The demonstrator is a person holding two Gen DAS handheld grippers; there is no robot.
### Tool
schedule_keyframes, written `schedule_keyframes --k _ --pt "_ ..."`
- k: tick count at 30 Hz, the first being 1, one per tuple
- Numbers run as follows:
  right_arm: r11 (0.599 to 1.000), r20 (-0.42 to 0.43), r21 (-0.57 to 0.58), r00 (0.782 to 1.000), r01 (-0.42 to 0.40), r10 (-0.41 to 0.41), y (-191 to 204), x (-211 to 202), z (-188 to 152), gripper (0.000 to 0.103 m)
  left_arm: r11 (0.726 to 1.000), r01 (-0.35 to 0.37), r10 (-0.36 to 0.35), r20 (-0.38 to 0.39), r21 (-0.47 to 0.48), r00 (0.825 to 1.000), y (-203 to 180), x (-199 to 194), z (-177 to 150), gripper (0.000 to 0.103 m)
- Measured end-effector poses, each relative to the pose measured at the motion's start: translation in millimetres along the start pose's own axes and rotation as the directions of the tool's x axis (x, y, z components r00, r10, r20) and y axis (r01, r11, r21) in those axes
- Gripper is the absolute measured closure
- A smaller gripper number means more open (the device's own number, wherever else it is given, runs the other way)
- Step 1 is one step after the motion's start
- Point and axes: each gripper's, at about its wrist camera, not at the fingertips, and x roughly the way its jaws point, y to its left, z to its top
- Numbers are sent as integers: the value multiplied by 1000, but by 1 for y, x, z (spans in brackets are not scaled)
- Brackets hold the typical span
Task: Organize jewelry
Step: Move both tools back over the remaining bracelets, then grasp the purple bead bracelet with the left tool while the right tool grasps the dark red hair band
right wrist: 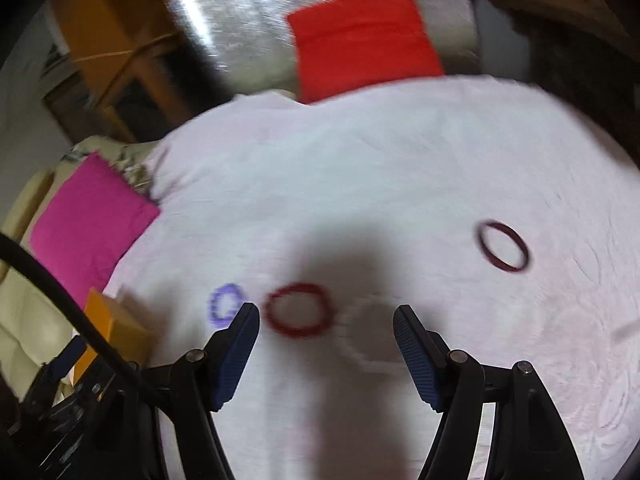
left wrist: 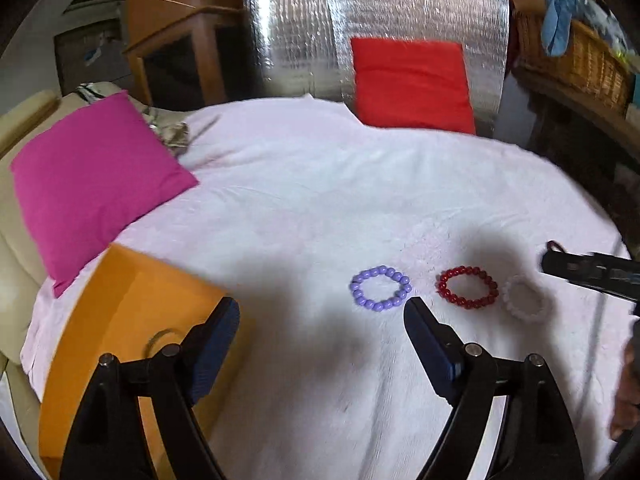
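Three bead bracelets lie in a row on the pale pink cloth (left wrist: 304,184): purple (left wrist: 356,289), red (left wrist: 443,286) and pale white (left wrist: 524,315). My left gripper (left wrist: 320,308) hovers open and empty just short of the purple one. An orange box (left wrist: 120,288) sits at its left finger, with a thin ring (left wrist: 160,338) on it. In the blurred right wrist view, my right gripper (right wrist: 326,314) is open and empty above the cloth. The red bracelet (right wrist: 298,289) and pale bracelet (right wrist: 358,354) lie between its fingers, the purple one (right wrist: 216,308) by the left finger. A dark maroon bangle (right wrist: 512,268) lies farther right.
A magenta cushion (left wrist: 96,180) lies at the cloth's left, a red cushion (left wrist: 412,84) at the back against silver foil (left wrist: 296,32). A wicker basket (left wrist: 580,56) stands back right. The right gripper's black body (left wrist: 592,272) shows at the right edge. A wooden cabinet (left wrist: 176,40) stands back left.
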Motion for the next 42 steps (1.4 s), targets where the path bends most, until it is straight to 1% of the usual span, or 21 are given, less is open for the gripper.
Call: schedule_keyframes --k 3,5,6,7,10,11,14,17,19,21,25,27,29,30,31,33,34,35,37,41,42 --pt "999 -36 45 999 15 -13 -28 4 4 30 1000 27 -27 -13 5 1000 -6 25 -4 18" --pt "999 -60 49 998 18 -15 -37 8 6 30 999 34 -31 -106 21 994 -9 46 -7 18" --pt "999 -68 45 998 22 -19 -40 9 6 30 999 48 -45 -131 24 990 -10 50 -7 18" --pt "999 -81 33 996 29 -27 -42 12 5 30 998 54 -50 -133 23 990 -10 53 -7 18" --pt "998 -107 9 992 69 -68 -53 8 1 30 999 -8 14 -121 50 993 -10 57 -6 18" --pt "997 -95 25 993 72 -69 -61 4 3 30 998 -12 21 -130 69 991 -10 59 -7 18" --pt "984 -10 168 998 66 -65 -106 -18 14 30 998 -11 20 -149 66 989 -9 60 -10 18" --pt "954 16 289 996 75 -84 -146 -24 17 30 998 13 -3 -148 65 989 -8 58 -11 18" --pt "940 34 333 995 79 -96 -163 -18 17 32 997 10 2 -143 78 990 -10 59 -12 18" --pt "943 17 318 994 95 -105 -163 -8 19 35 996 0 13 -143 85 990 -10 61 -12 18" --pt "956 60 259 986 135 -156 -148 8 27 36 997 0 12 -147 83 989 -10 65 -13 18" --pt "964 66 227 985 140 -159 -141 19 30 36 996 9 3 -141 87 990 -10 65 -13 18" --pt "965 65 186 978 186 -200 -136 30 31 38 996 23 -11 -131 90 991 -11 67 -11 18" --pt "962 59 158 971 222 -233 -134 37 32 40 995 31 -20 -127 90 992 -12 67 -10 18" --pt "959 52 142 966 245 -254 -130 44 33 50 995 44 -33 -123 90 992 -12 69 -9 18" --pt "950 72 114 951 292 -301 -126 49 32 65 994 73 -63 -121 84 991 -13 72 -7 18" --pt "945 67 101 946 311 -318 -124 51 32 82 993 90 -81 -119 78 990 -13 74 -5 18" --pt "944 60 92 945 317 -323 -125 50 32 87 991 116 -107 -119 70 987 -13 77 -4 18" --pt "949 52 107 952 296 -303 -128 47 29 95 986 161 -154 -129 48 980 -12 82 -3 18" --pt "953 10 132 961 271 -275 -133 39 20 95 978 207 -205 -147 -1 968 -13 94 -3 19" --pt "954 1 136 963 266 -269 -131 37 19 95 977 211 -210 -151 -7 966 -13 96 -3 22"
